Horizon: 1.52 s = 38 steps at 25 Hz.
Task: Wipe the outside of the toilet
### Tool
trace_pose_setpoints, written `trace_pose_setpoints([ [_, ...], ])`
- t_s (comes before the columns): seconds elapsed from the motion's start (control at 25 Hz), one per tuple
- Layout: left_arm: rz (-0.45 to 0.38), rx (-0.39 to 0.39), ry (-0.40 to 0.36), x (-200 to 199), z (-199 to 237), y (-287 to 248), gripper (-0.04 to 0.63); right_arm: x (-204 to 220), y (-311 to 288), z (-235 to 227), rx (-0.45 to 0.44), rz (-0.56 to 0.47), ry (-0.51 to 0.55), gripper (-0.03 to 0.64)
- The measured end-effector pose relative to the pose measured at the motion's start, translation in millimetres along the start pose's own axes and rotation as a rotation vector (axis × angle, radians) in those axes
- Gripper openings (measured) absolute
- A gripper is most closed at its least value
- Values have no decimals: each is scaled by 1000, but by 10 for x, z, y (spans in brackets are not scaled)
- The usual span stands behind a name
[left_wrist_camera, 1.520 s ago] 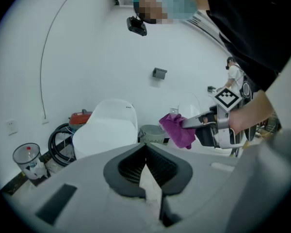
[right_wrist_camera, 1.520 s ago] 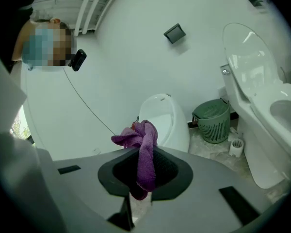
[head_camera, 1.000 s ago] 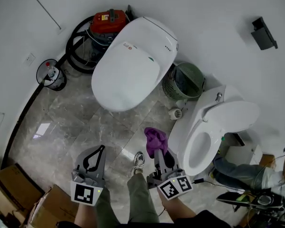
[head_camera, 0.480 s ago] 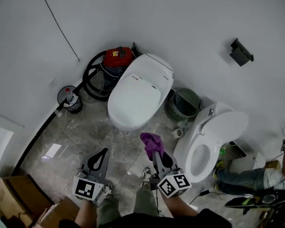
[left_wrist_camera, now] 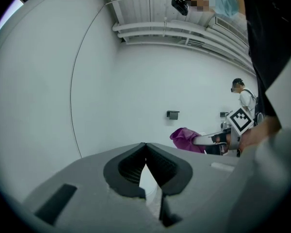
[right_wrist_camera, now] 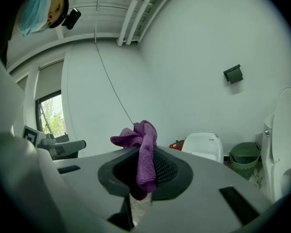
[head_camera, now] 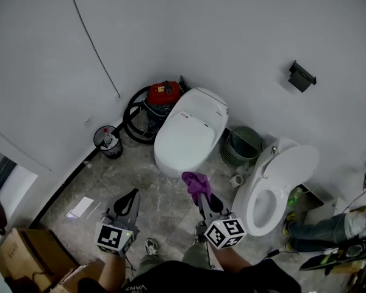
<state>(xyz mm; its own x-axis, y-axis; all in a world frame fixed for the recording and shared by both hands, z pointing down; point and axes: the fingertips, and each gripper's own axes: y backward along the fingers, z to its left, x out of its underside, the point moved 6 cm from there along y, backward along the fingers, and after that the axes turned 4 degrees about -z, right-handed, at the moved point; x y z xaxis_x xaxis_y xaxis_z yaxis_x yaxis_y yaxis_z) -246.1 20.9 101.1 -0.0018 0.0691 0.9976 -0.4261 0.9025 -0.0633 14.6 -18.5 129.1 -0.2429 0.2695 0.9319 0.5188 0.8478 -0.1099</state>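
Grey marble floor [head_camera: 91, 176], white walls. I've stepped back, so the white closed-lid toilet [head_camera: 189, 133] now sits farther ahead against the wall. My right gripper [head_camera: 202, 195] has its jaws clamped on the crumpled purple cloth [head_camera: 197, 184]. My left gripper [head_camera: 129, 197] has its jaws pinched together, empty. Wiping hasn't started, I'd say.

The head view pulled up and back. The closed toilet [head_camera: 192, 133] and the open toilet [head_camera: 274, 191] shrank, more wall [head_camera: 189, 35] showed, and the closed toilet's front came nearer the purple cloth [head_camera: 196, 183].
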Motion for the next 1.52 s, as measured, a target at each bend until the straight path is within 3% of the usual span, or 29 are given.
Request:
trace_pose_setpoints([
  [0.64,7,-43,-69,-242,29,783,6,26,332,519,-36,-10,74,43],
  [0.88,-9,-47,-99,-245,29,861,6,-53,362,585,-51,-36,106,43],
  [1.52,-43,-40,-78,-219,34,921,6,55,439,638,-27,-31,113,43],
])
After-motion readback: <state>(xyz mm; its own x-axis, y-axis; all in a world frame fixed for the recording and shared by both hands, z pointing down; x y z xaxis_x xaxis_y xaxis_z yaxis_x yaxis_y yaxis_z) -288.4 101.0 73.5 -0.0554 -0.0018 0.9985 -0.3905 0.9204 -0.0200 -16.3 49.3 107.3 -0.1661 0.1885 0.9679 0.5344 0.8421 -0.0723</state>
